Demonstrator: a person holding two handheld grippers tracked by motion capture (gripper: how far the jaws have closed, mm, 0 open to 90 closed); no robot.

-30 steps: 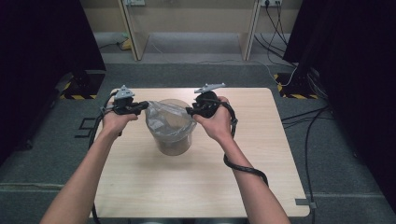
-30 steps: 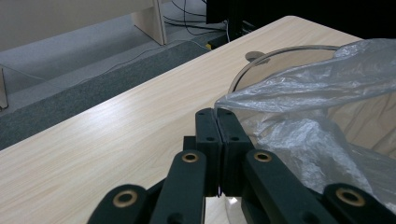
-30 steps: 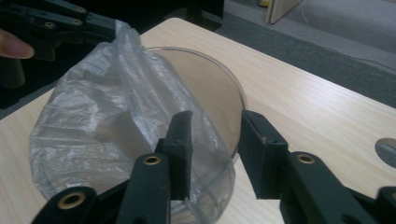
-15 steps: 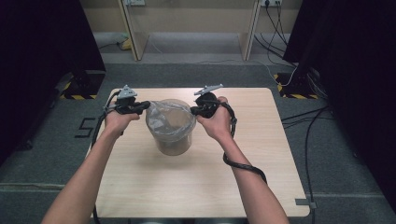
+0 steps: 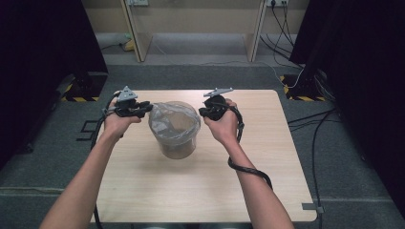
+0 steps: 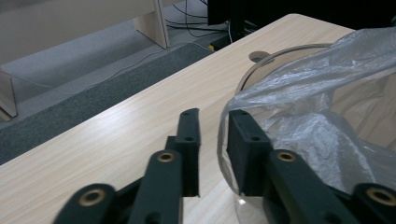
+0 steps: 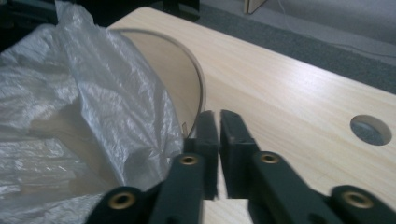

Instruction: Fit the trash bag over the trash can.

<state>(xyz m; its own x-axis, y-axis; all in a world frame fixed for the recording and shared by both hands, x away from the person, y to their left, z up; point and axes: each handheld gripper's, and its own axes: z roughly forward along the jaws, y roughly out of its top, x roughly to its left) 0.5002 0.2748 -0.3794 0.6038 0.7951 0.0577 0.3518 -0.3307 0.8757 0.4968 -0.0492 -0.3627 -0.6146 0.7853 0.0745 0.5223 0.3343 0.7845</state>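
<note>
The bench's (image 5: 267, 191) near edge is cut off by the high view's bottom. The crumpled plastic bag (image 5: 174, 123) veils the clear container's (image 5: 177, 149) inside; its contents cannot be told.

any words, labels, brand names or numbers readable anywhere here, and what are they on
None can be read.
The clear container and the plastic bag lining it carry no print.
The table is bare wood grain with no marking.
The left gripper and right gripper show no lettering.
Yellow and black hazard stripes on the floor are a sign without words.
The wall outlets are too small to read.
</note>
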